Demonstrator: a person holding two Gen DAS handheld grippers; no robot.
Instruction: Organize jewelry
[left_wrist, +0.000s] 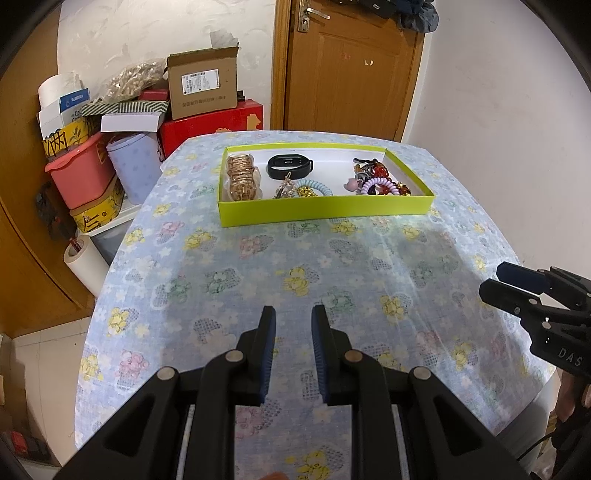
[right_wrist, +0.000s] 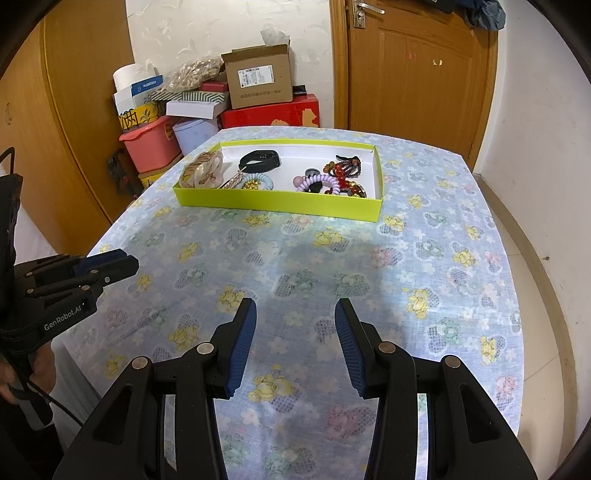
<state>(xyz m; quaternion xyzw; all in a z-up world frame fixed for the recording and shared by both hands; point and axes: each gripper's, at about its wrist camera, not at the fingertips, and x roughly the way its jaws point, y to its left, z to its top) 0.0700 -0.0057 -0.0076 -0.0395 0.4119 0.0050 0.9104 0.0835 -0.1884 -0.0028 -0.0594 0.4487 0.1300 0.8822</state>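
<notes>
A lime-green tray (left_wrist: 325, 212) (right_wrist: 280, 204) lies at the far side of the table. Inside it are a gold chain bundle (left_wrist: 242, 177) (right_wrist: 201, 171), a black wristband (left_wrist: 290, 166) (right_wrist: 259, 160), a pale blue coil tie (left_wrist: 314, 186) (right_wrist: 258, 181), a purple coil tie (left_wrist: 376, 186) (right_wrist: 325, 182) and red beads (left_wrist: 382, 171) (right_wrist: 341, 171). My left gripper (left_wrist: 293, 314) (right_wrist: 127, 260) hovers open over the near tablecloth with nothing between its fingers. My right gripper (right_wrist: 295, 306) (left_wrist: 493, 280) hangs open and empty to the right of it.
The table (left_wrist: 258, 266) (right_wrist: 424, 258) wears a blue floral cloth. Stacked cardboard boxes (left_wrist: 203, 86), a red box and a pink tub (left_wrist: 79, 173) crowd the floor at the far left. A wooden door (left_wrist: 351, 66) stands behind the table. A white tape roll (left_wrist: 83, 258) sits by the table's left edge.
</notes>
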